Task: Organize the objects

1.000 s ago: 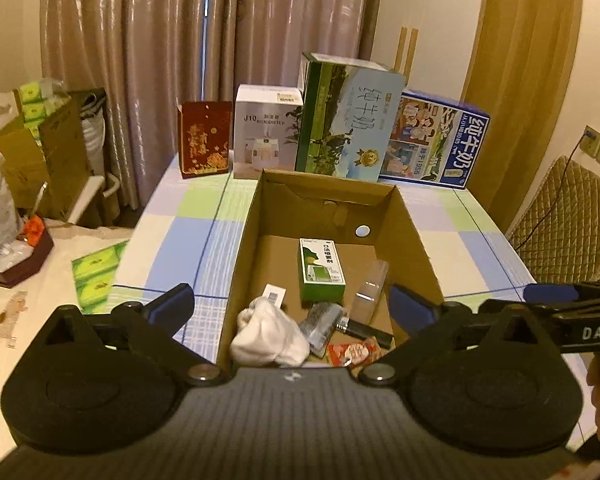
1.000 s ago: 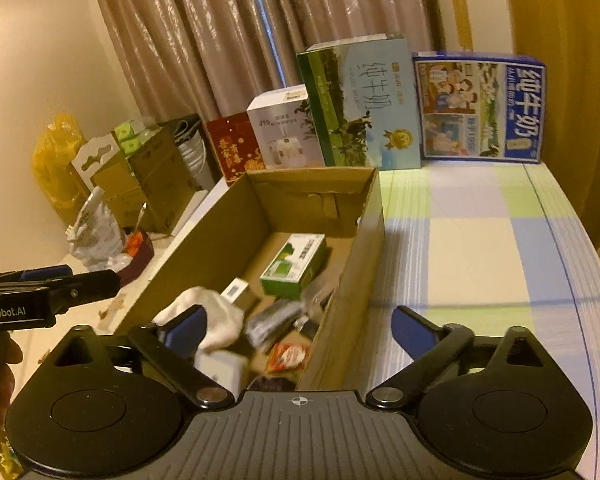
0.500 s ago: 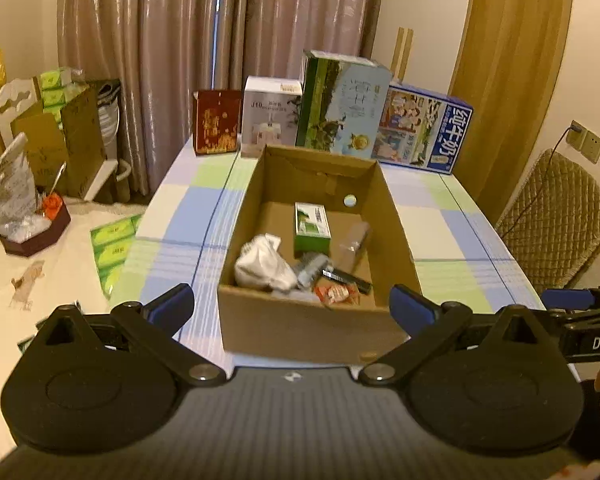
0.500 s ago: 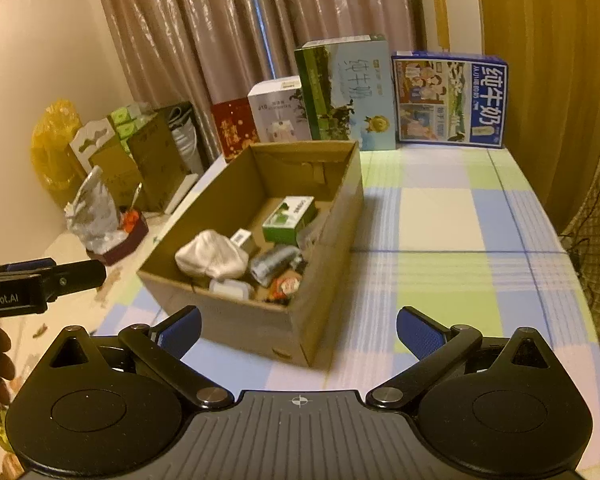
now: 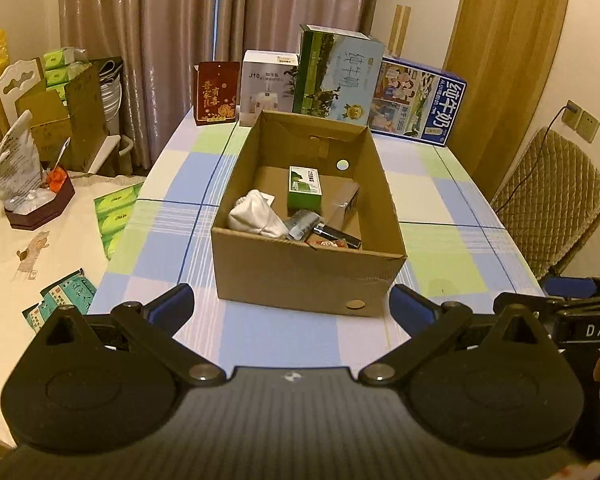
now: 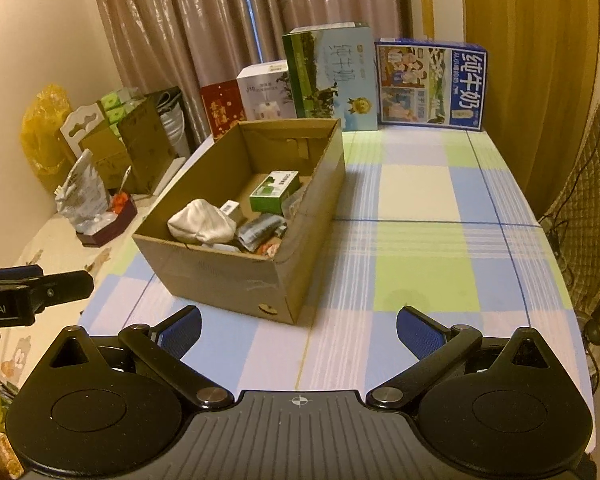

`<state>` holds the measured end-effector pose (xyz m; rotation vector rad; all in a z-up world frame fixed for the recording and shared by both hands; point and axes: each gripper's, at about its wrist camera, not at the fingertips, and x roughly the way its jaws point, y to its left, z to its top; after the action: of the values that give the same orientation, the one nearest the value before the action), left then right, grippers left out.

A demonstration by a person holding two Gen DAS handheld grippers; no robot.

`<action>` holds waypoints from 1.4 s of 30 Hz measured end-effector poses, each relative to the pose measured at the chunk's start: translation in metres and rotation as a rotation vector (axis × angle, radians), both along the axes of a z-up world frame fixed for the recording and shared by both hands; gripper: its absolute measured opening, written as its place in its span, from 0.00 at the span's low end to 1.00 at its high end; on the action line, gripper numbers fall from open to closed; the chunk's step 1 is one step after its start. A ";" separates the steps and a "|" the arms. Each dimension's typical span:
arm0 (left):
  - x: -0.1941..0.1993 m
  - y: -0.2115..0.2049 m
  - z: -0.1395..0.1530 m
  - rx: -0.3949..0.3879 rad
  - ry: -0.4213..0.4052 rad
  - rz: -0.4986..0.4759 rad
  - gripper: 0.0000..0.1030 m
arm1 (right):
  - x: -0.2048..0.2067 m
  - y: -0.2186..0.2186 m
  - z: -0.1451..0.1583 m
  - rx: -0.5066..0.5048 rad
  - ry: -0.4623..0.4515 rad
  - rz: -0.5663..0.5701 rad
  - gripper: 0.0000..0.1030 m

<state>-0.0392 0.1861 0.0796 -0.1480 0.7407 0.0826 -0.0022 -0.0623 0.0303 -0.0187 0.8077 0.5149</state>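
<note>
Here, through my left wrist camera, my left gripper (image 5: 290,307) hangs with its jaws spread wide and nothing between them, short of the cardboard box (image 5: 306,268) that sits on the checked table (image 5: 436,268). Inside the box I count one white cloth bundle (image 5: 256,220), one green carton (image 5: 304,186), one silvery packet (image 5: 302,229), one dark slim thing (image 5: 338,236) and one red-printed wrapper (image 5: 326,243); anything under them is hidden. I judge the cloth soft and light, best pinched at a gathered fold; the carton is stiff and light, so I would close on its two long faces. The foil packet looks slippery and crushable.

Next, through my right wrist camera, my right gripper (image 6: 298,330) is likewise fully open and empty, over bare tablecloth beside the box's near right corner. Four upright boxes stand along the far edge: one red (image 6: 222,110), one white (image 6: 266,94), one green milk box (image 6: 332,76), one blue milk box (image 6: 430,84). The milk boxes I take for heavy and too broad for my jaws.
</note>
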 end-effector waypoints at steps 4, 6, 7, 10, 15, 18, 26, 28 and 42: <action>-0.003 -0.004 -0.002 -0.007 0.006 0.002 0.99 | -0.004 -0.003 0.000 -0.001 0.002 -0.003 0.98; -0.003 -0.007 -0.003 0.003 0.009 0.004 0.99 | -0.004 -0.004 -0.001 0.002 0.007 -0.006 0.98; -0.003 -0.009 -0.003 0.013 0.011 0.003 0.99 | -0.004 -0.005 -0.001 0.002 0.007 -0.008 0.98; -0.003 -0.012 -0.006 0.022 0.017 -0.002 0.99 | -0.005 -0.005 -0.002 -0.002 0.011 -0.008 0.98; -0.003 -0.014 -0.009 0.022 0.021 -0.004 0.99 | -0.008 -0.004 -0.004 -0.014 0.007 -0.008 0.98; -0.003 -0.016 -0.011 0.030 0.028 0.006 0.99 | -0.009 -0.004 -0.005 -0.019 0.007 -0.009 0.98; -0.003 -0.021 -0.017 0.046 0.043 -0.005 0.99 | -0.009 -0.006 -0.008 -0.031 0.010 -0.019 0.98; -0.003 -0.024 -0.018 0.058 0.040 -0.015 0.99 | -0.009 -0.007 -0.010 -0.034 0.011 -0.019 0.98; -0.001 -0.032 -0.022 0.065 0.048 -0.037 0.99 | -0.009 -0.012 -0.012 -0.033 0.017 -0.035 0.98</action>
<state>-0.0399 0.1539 0.0579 -0.0702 0.7870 0.0750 -0.0109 -0.0742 0.0180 -0.0310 0.8316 0.4687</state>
